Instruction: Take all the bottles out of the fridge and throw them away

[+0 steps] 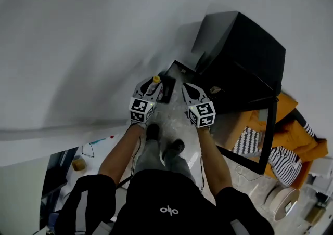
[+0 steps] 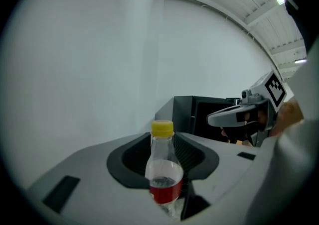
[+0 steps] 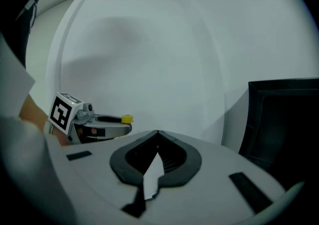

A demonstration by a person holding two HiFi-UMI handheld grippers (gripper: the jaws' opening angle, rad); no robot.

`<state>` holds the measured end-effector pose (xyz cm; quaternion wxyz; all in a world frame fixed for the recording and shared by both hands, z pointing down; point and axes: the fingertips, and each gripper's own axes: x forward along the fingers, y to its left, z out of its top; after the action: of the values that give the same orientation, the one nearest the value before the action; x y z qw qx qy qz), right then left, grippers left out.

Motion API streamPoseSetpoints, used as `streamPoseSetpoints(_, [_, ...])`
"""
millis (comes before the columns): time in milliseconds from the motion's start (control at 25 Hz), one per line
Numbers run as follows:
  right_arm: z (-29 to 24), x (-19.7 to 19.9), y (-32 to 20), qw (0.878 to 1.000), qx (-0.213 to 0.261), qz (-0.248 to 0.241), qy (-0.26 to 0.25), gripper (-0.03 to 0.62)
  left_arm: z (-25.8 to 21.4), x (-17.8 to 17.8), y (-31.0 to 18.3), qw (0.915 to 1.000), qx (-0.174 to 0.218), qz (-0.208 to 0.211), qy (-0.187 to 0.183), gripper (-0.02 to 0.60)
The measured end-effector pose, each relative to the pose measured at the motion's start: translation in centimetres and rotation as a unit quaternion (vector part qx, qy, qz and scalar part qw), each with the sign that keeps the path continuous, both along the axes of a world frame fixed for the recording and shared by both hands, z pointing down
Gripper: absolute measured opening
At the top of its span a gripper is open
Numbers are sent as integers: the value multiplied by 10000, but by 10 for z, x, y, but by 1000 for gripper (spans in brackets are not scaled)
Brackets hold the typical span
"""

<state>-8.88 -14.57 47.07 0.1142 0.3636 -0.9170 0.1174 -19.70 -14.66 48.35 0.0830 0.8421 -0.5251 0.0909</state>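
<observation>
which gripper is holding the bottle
The left gripper: its jaws grip a yellow-capped bottle with a red band, while the right gripper is shut on nothing.

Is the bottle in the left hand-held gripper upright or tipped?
Upright: the bottle stands between the left hand-held gripper's jaws, its yellow cap on top.
</observation>
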Motion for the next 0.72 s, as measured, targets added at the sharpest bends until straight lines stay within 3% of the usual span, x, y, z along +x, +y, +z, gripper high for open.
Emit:
streamPoseSetpoints(360, [109, -10, -48, 9999, -90, 97, 70, 9, 107, -11, -57, 9998, -53, 151, 148, 149])
streamPoseSetpoints(720, [248, -24, -91, 9994, -214, 222, 171, 9, 248, -7, -113, 9989, -164, 396, 167, 149])
